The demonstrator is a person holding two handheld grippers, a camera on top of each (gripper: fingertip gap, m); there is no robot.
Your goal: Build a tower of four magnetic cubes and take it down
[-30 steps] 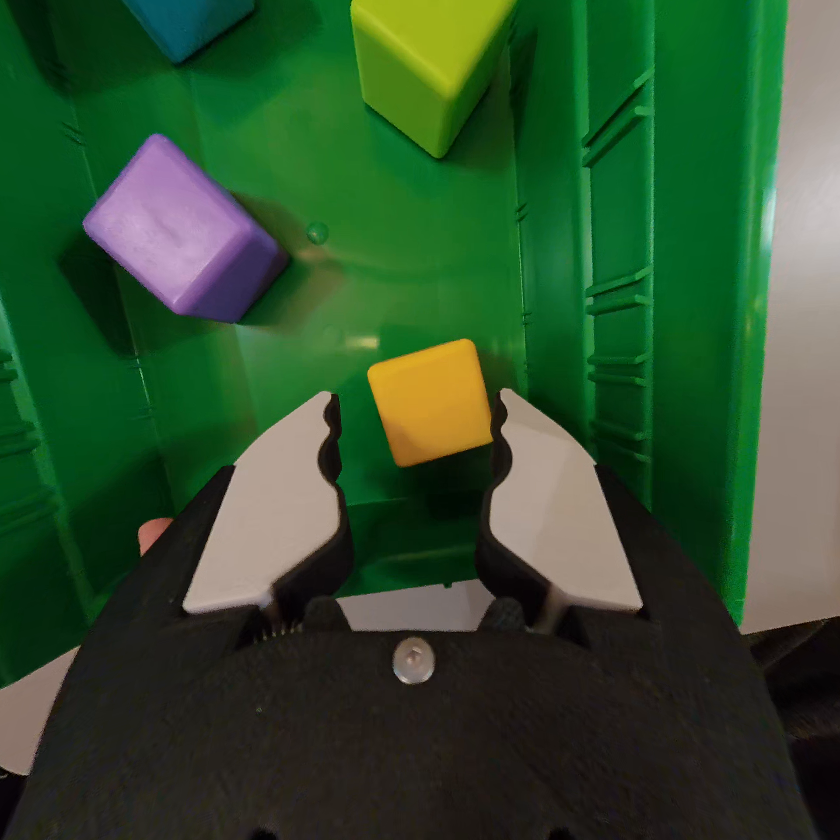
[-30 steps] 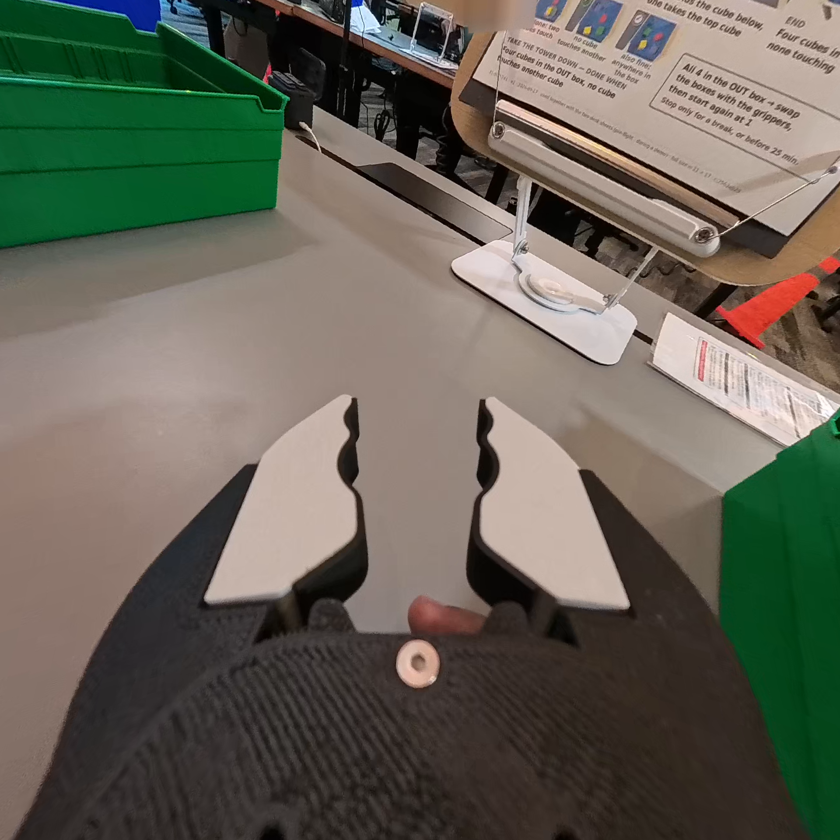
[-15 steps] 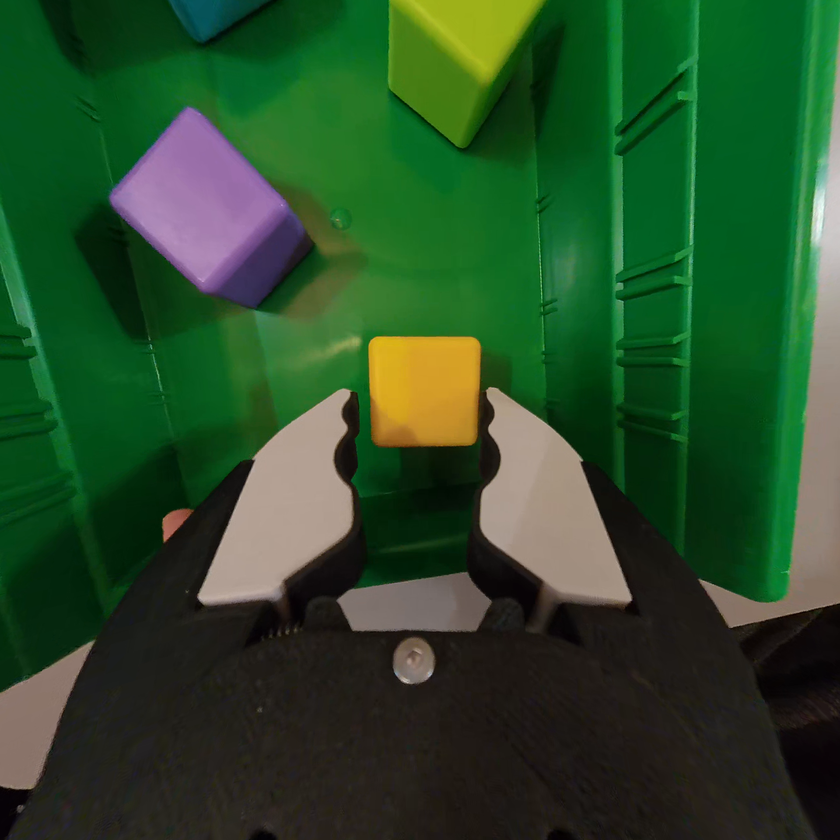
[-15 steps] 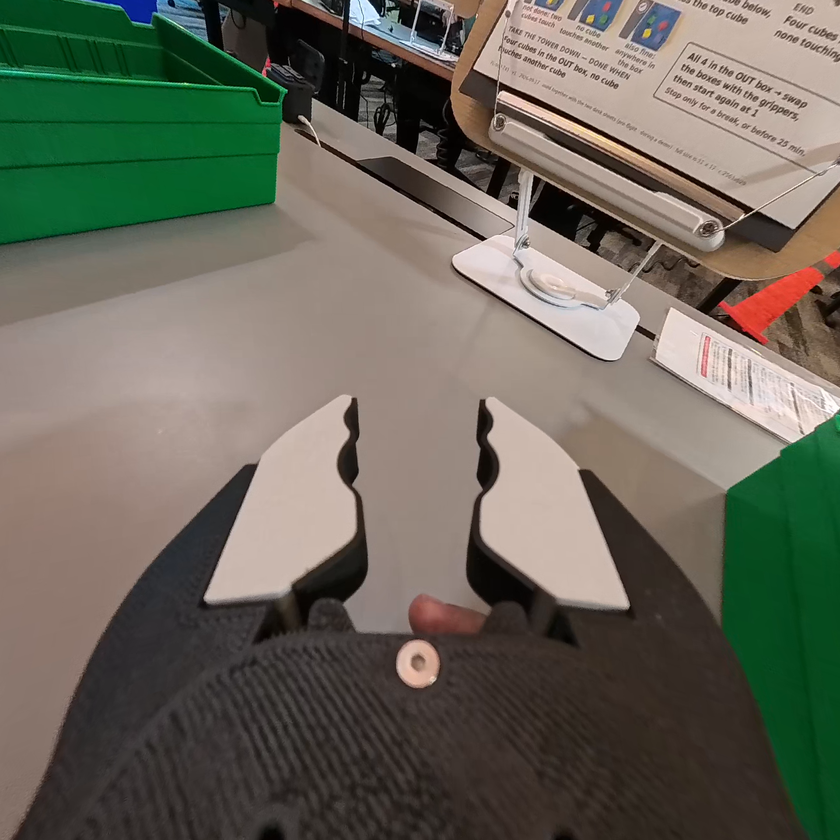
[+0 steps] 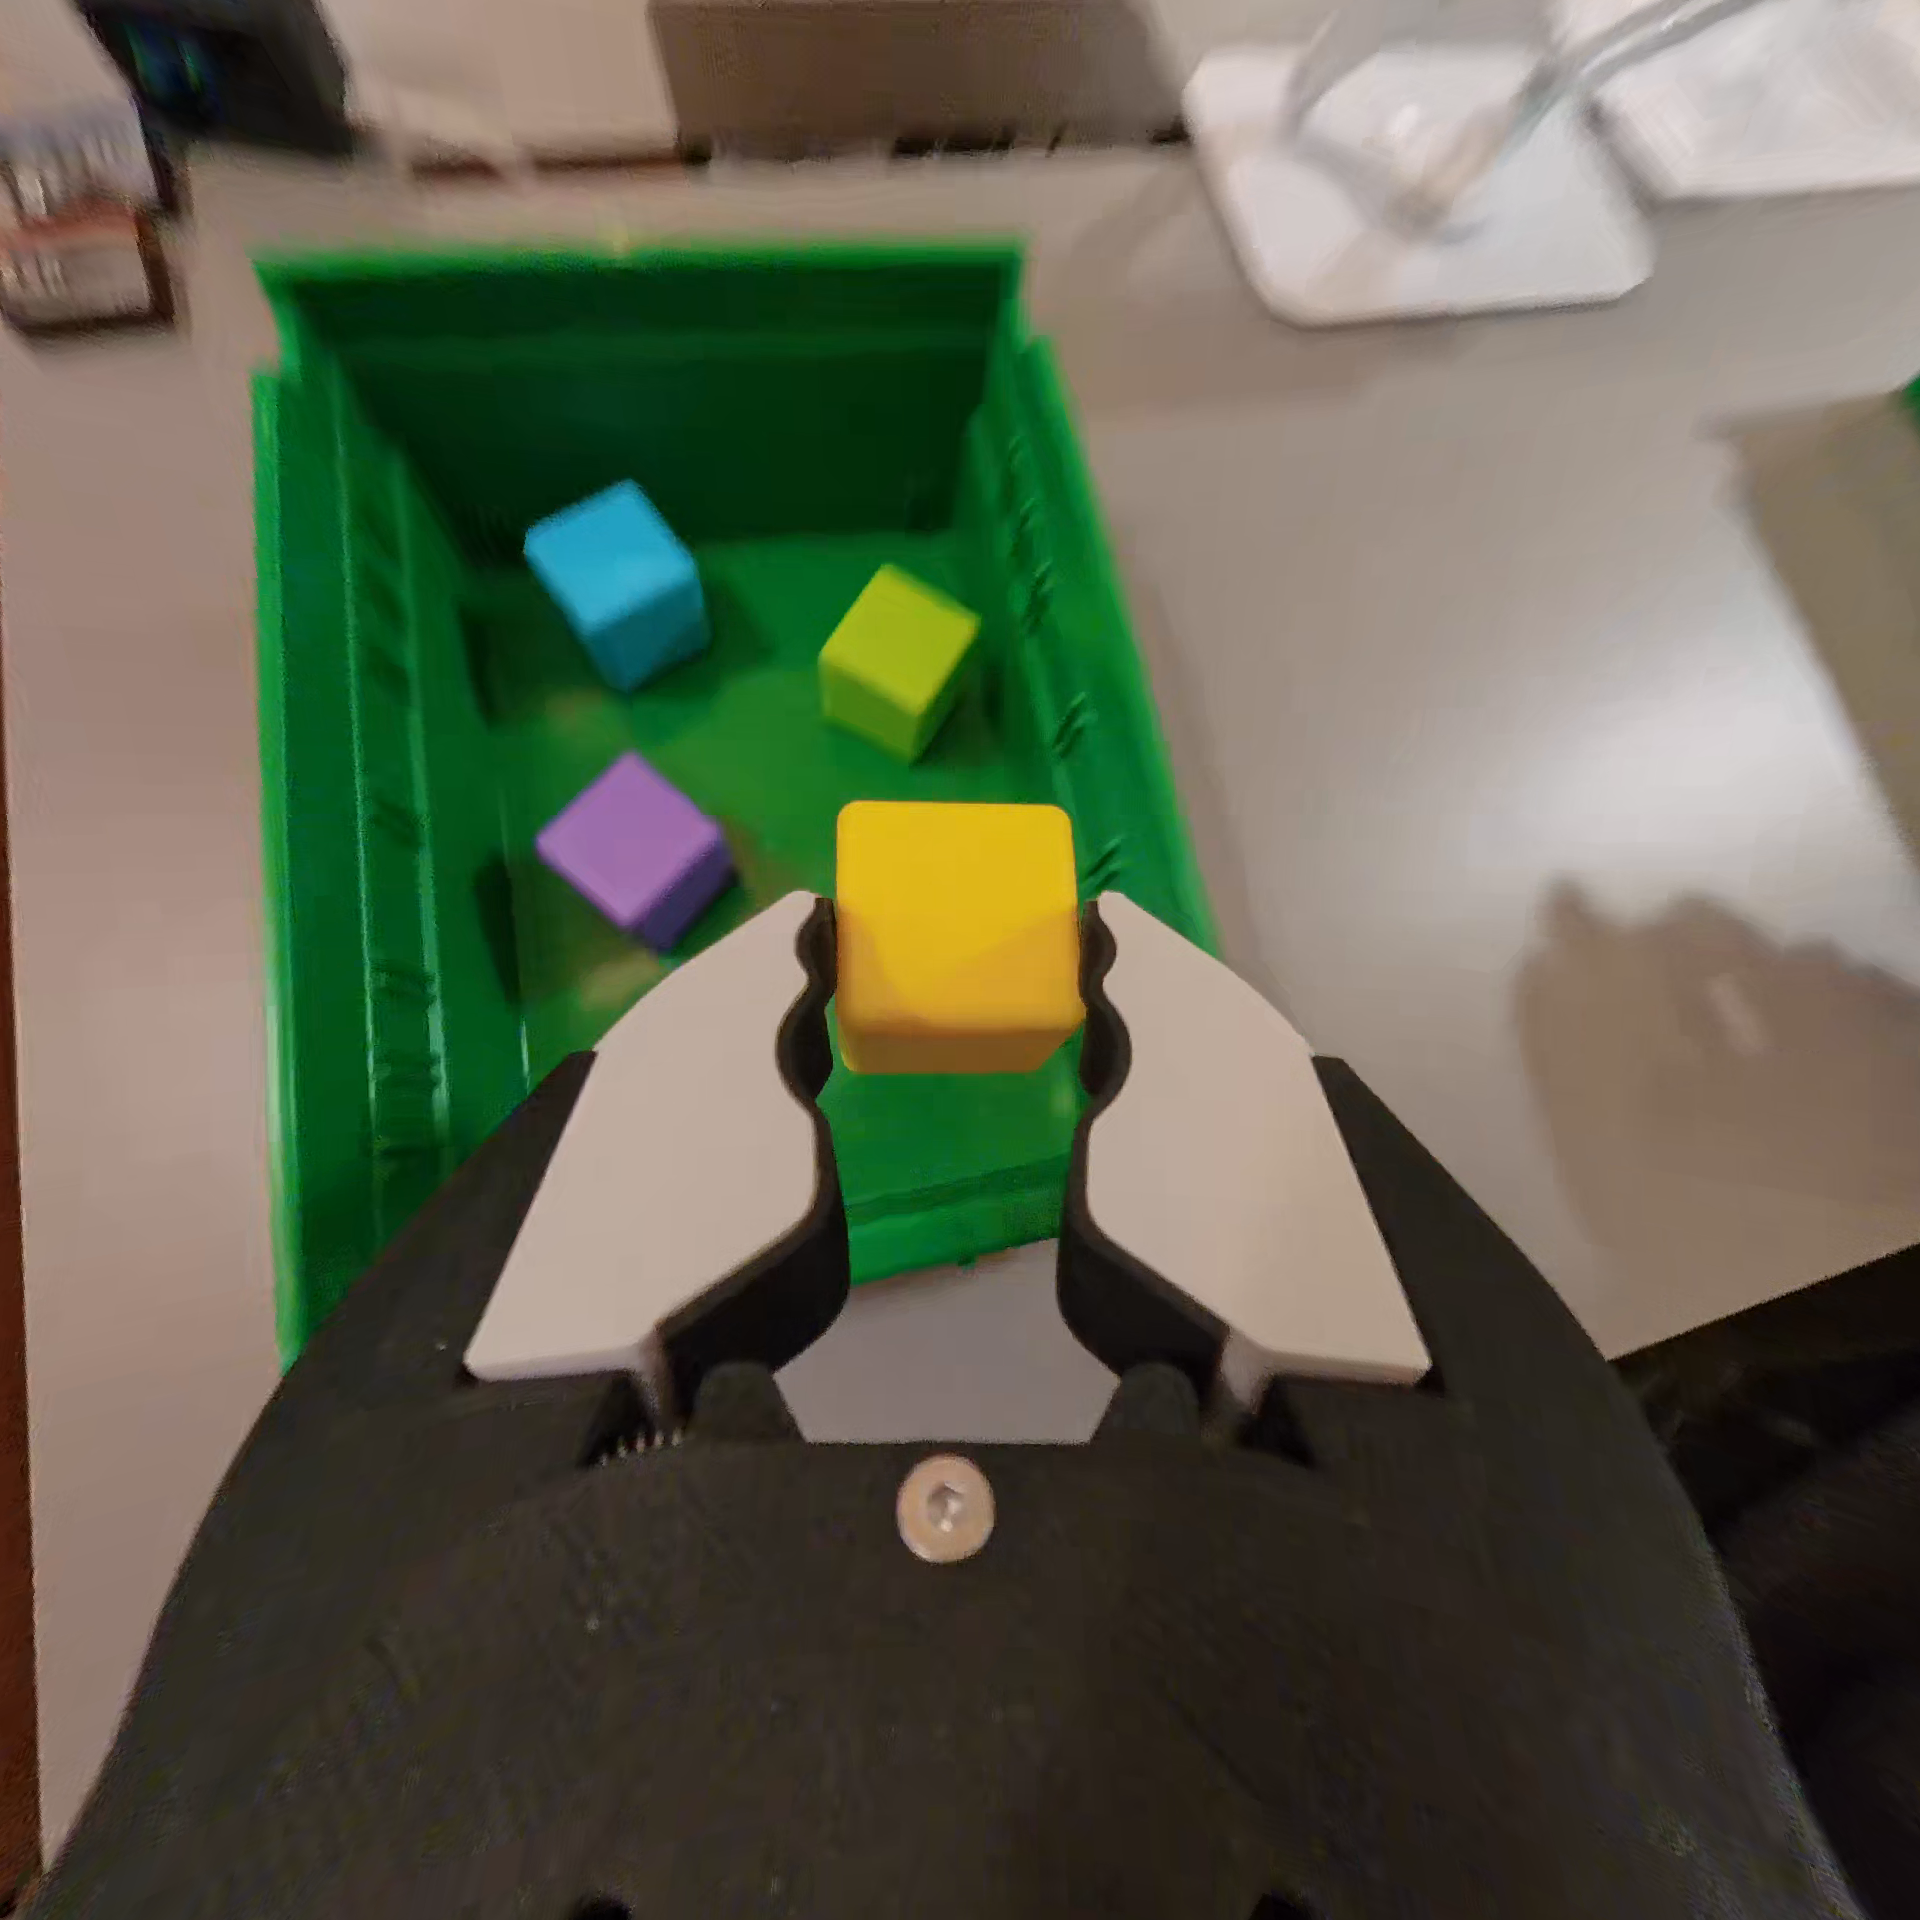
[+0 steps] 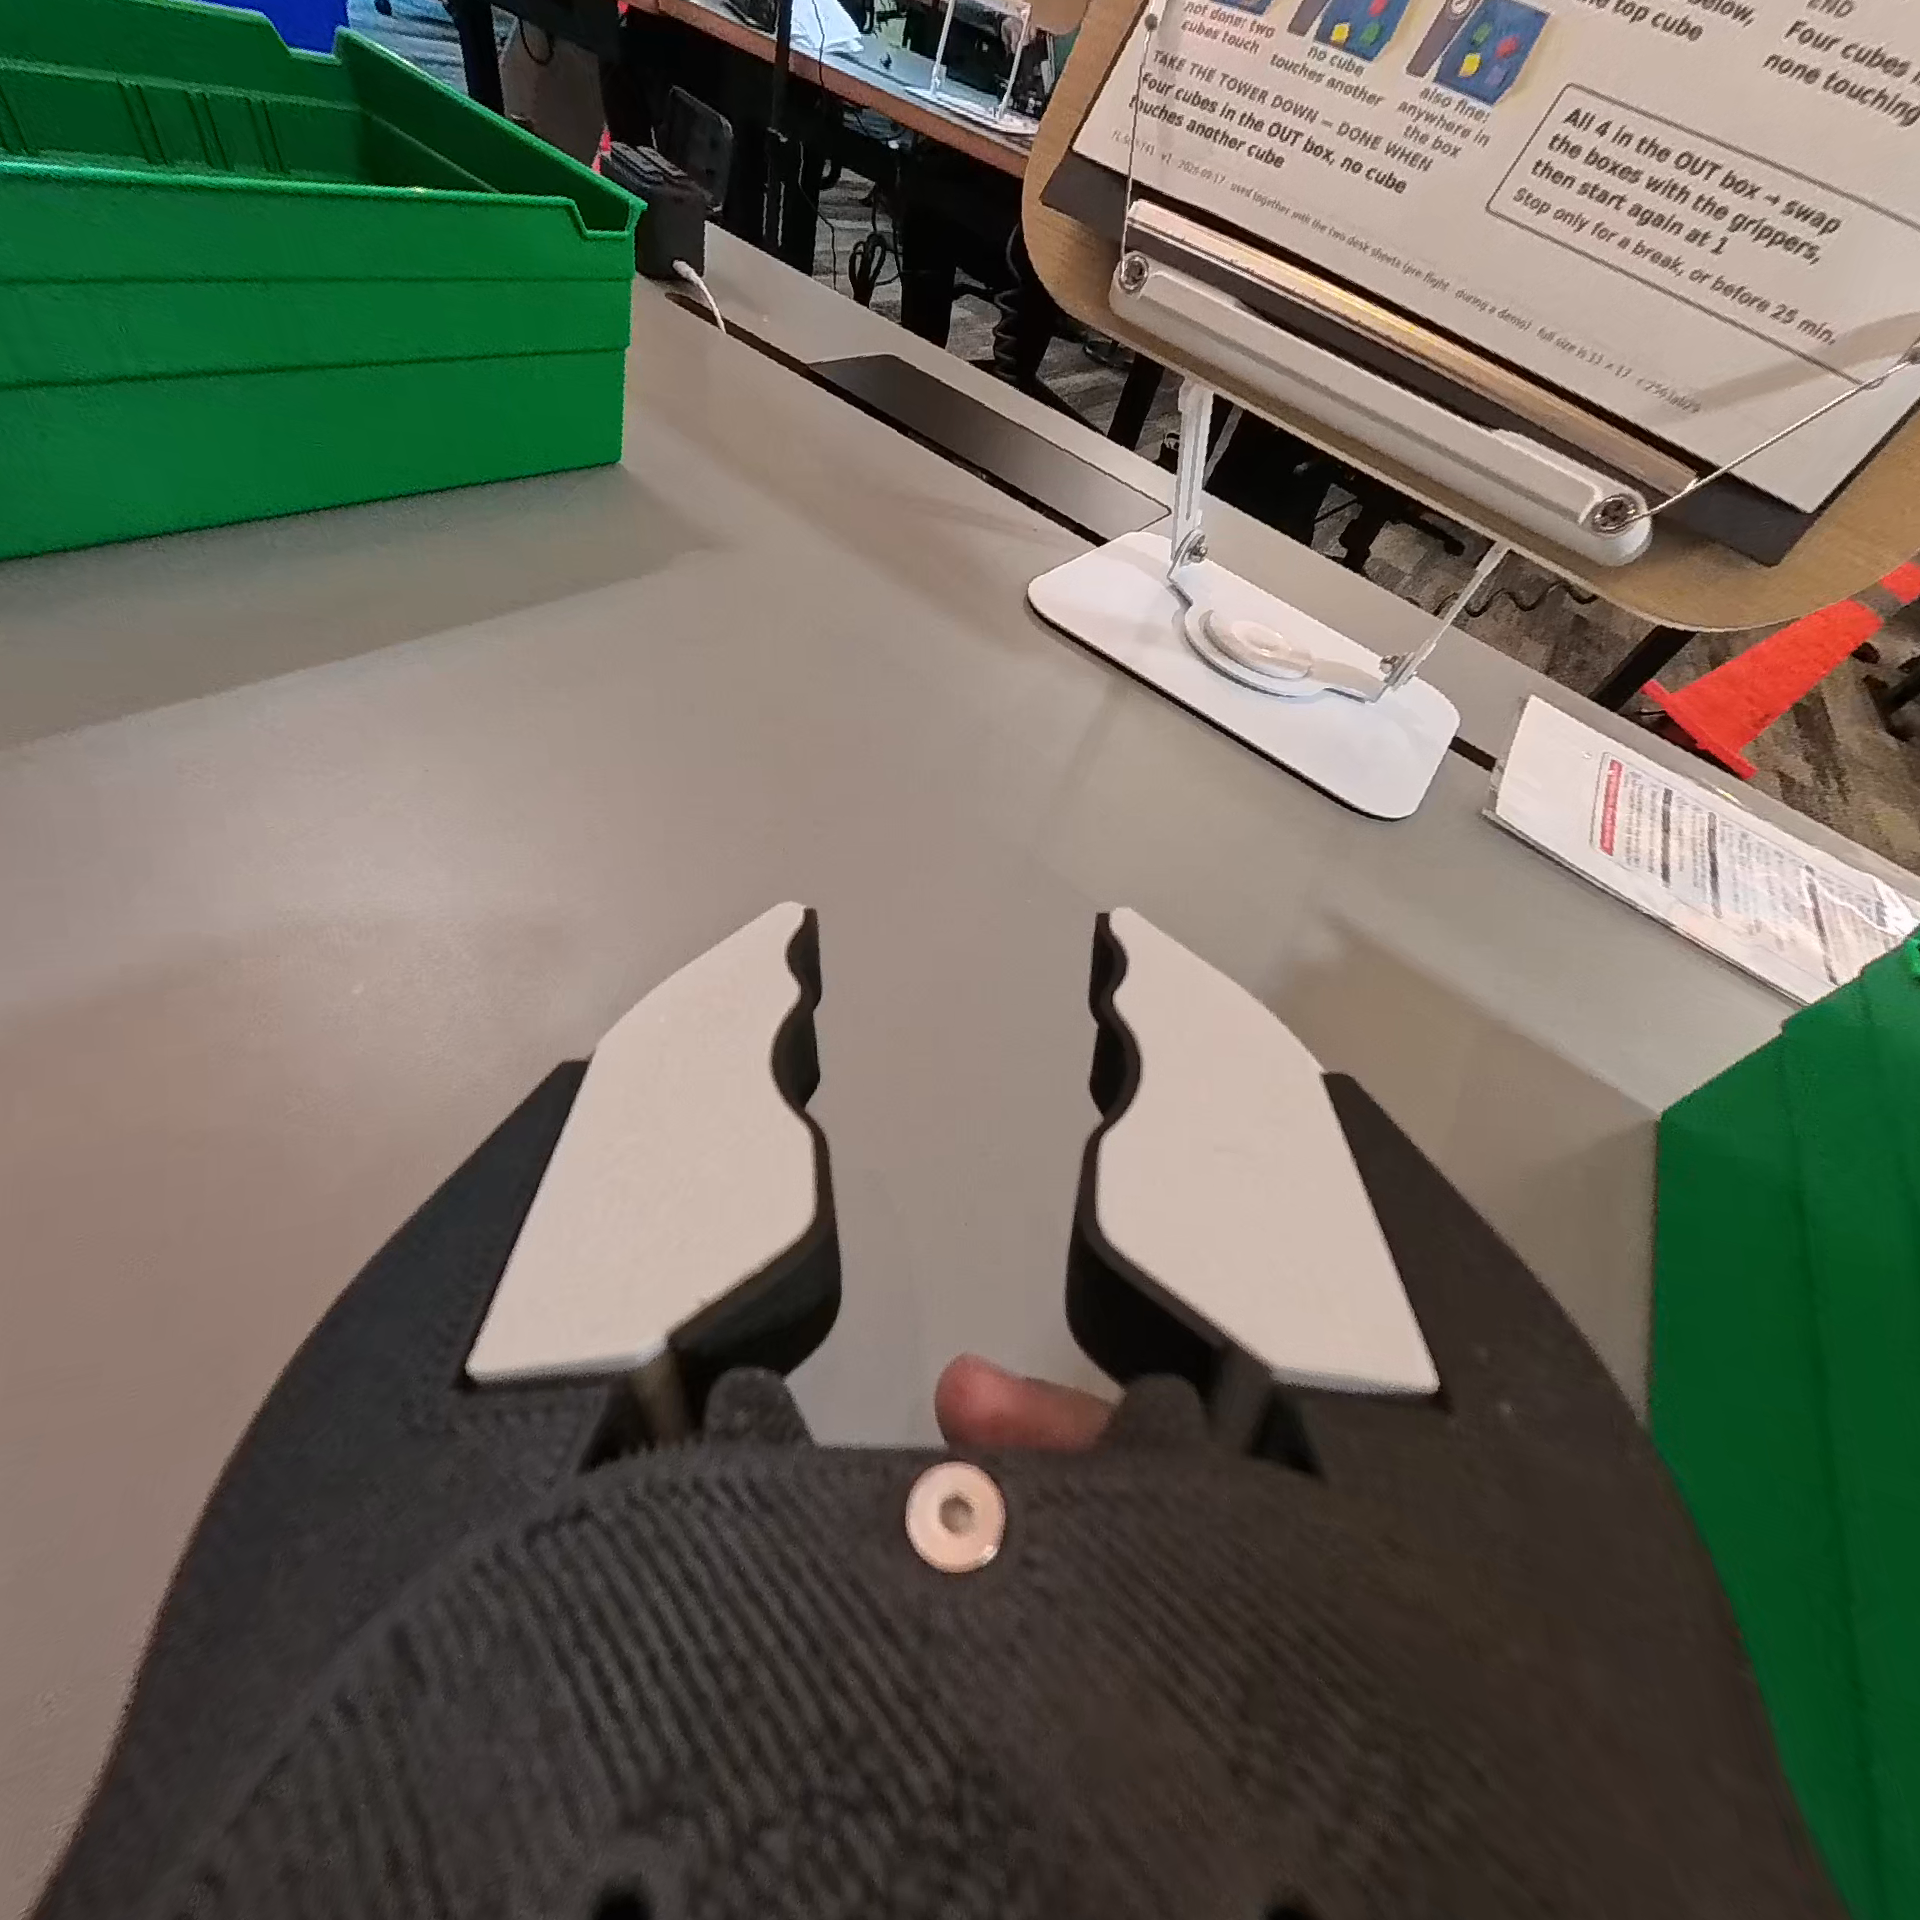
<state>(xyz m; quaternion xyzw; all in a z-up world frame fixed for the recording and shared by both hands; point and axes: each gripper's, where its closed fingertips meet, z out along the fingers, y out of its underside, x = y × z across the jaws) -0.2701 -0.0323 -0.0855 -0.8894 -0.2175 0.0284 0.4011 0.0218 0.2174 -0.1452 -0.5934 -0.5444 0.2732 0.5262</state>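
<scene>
The grey worktop (image 6: 520, 831) carries everything in both views. On it, in the left wrist view, sits a green bin (image 5: 332, 831) with ribbed side walls, its open top facing the camera. The right wrist view shows stacked green bins (image 6: 291, 332) at the far left of the worktop and the corner of another green bin (image 6: 1808, 1351) close at the right edge. A document stand (image 6: 1247, 665) on a white base plate holds a printed sheet on a board (image 6: 1558, 156) above the worktop, and a laminated paper (image 6: 1704, 862) lies flat just beyond it. The left claw (image 5: 954, 935) is closed on a yellow cube (image 5: 954, 935), pinching it at its two side faces between the tips and holding it raised above the near end of the bin. The right claw (image 6: 954, 935) stands open with nothing between its fingers, over bare worktop and well apart from the bins. Inside the bin, on its floor, lie a blue cube (image 5: 618, 582) toward the far left, a lime-green cube (image 5: 896, 660) toward the far right, and a purple cube (image 5: 632, 847) nearer, just left of the held cube; none of the three touches another. A fingertip (image 6: 1018, 1408) shows at the base of the right claw.
</scene>
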